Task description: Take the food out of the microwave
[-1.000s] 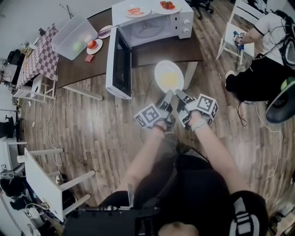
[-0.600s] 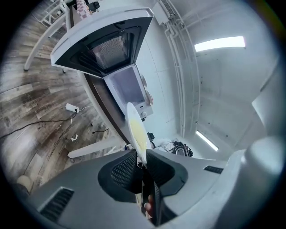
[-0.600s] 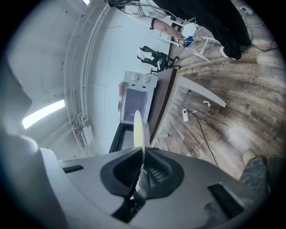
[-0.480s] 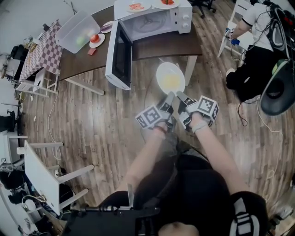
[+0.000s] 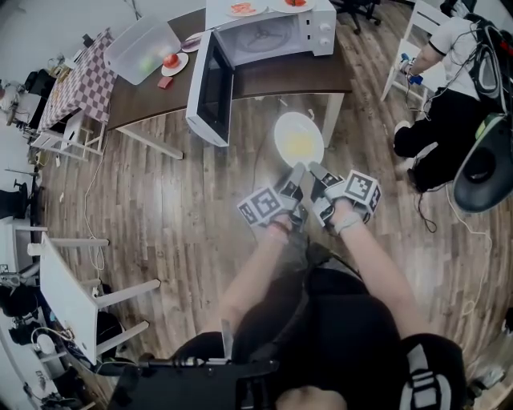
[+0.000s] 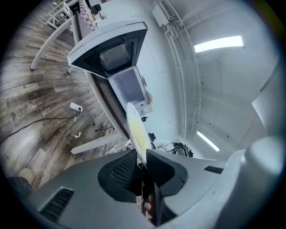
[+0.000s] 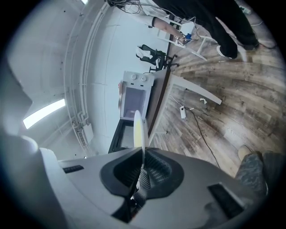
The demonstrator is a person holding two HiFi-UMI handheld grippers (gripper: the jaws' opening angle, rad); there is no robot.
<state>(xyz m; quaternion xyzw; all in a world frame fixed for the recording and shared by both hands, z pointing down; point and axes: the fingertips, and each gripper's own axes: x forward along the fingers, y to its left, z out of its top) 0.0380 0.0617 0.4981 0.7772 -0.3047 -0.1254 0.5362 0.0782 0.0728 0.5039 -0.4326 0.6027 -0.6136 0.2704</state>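
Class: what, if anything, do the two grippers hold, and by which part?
One white plate of yellow food, clamped at its near rim by the left gripper and right gripper.

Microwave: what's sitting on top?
Two white plates of reddish food, a left plate and a right plate, on the microwave. The top's rear lies beyond the frame edge, so anything there is unseen.
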